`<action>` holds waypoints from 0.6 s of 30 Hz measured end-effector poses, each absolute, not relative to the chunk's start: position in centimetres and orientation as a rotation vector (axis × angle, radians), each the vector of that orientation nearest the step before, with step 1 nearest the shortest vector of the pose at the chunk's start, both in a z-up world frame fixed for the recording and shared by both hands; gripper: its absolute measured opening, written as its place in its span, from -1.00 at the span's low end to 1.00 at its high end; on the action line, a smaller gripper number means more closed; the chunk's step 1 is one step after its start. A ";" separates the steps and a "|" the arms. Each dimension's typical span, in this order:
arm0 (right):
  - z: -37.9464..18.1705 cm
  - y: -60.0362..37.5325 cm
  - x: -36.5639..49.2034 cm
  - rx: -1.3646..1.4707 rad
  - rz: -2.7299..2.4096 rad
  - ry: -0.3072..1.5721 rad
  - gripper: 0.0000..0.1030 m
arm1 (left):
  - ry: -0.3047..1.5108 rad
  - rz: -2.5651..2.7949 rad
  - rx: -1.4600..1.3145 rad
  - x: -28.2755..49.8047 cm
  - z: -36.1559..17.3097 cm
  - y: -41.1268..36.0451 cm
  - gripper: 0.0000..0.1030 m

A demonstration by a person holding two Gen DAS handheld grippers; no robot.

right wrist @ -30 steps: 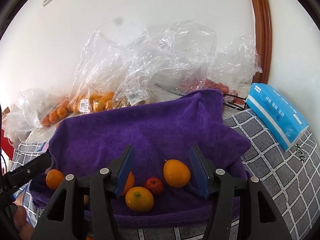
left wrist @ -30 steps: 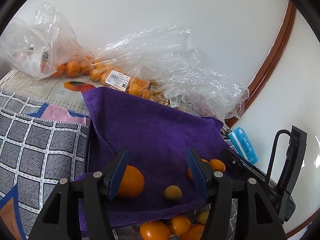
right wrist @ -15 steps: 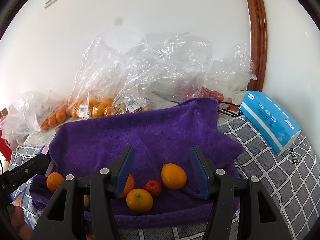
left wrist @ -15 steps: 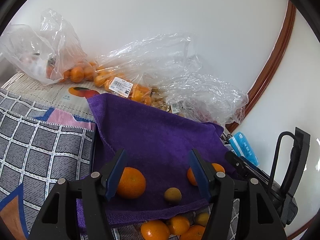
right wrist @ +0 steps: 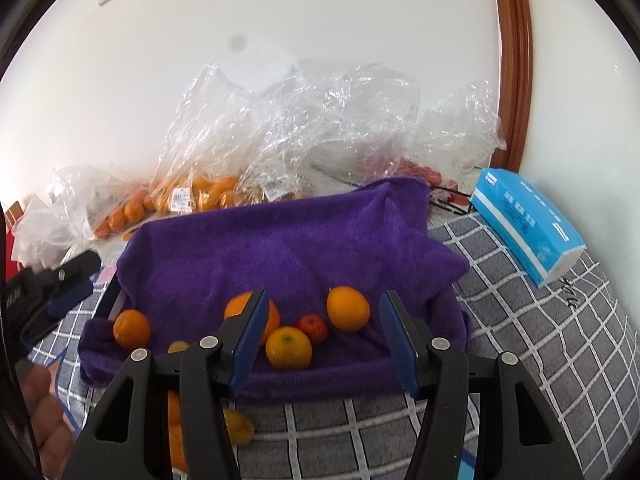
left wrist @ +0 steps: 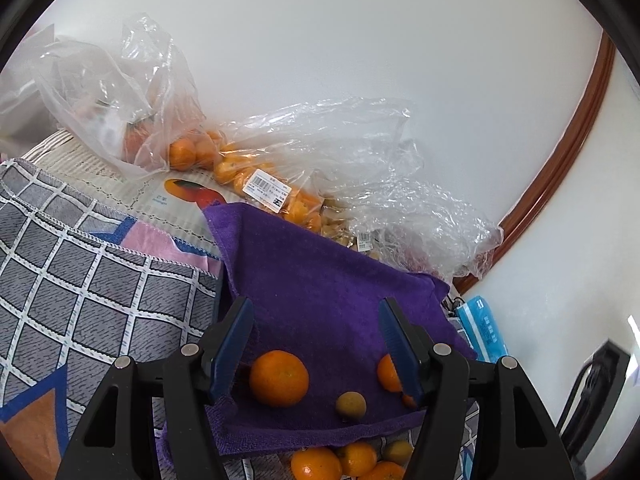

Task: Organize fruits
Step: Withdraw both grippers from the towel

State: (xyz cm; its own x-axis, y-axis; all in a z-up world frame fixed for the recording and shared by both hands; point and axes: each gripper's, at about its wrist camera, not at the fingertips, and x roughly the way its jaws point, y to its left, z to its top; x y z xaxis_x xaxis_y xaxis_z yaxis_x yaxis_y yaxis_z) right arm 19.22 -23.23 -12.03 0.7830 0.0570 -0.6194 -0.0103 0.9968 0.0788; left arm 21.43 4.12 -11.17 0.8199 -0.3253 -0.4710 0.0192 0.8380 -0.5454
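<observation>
A purple towel (right wrist: 288, 248) is spread over a grey checked blanket (right wrist: 540, 360) as a sorting spot, with several oranges (right wrist: 348, 308) and one small red fruit (right wrist: 312, 328) lined along its near edge, probably so they cannot roll off; more fruit waits in clear plastic bags (right wrist: 248, 148) against the wall. The right hand-held gripper (right wrist: 320, 340) hangs above that row, its jaws spread and holding nothing. The left hand-held gripper (left wrist: 316, 344) is likewise spread and empty over an orange (left wrist: 279, 378), touching no fruit.
</observation>
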 end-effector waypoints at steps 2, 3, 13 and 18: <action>-12.1 -23.3 18.3 0.072 0.039 0.681 0.11 | 0.576 -0.176 -0.554 21.2 -10.6 4.4 0.22; -12.1 -23.4 17.9 0.074 0.046 0.689 0.11 | 0.564 -0.173 -0.558 21.1 -10.3 4.6 0.22; -10.6 -23.5 14.5 0.049 0.049 0.639 0.10 | 0.537 -0.130 -0.468 17.9 -6.1 4.9 0.20; -10.8 -23.3 13.7 0.067 0.068 0.654 0.10 | 0.542 -0.100 -0.405 15.4 -5.6 4.8 0.19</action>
State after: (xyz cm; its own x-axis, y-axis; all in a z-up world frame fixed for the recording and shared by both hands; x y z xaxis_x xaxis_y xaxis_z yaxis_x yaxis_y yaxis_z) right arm 13.66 -23.28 -10.77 0.7916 0.0847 -0.6052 -0.0425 0.9956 0.0836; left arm 15.42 4.85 -5.62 0.8539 -0.1981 -0.4812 -0.0130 0.9163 -0.4004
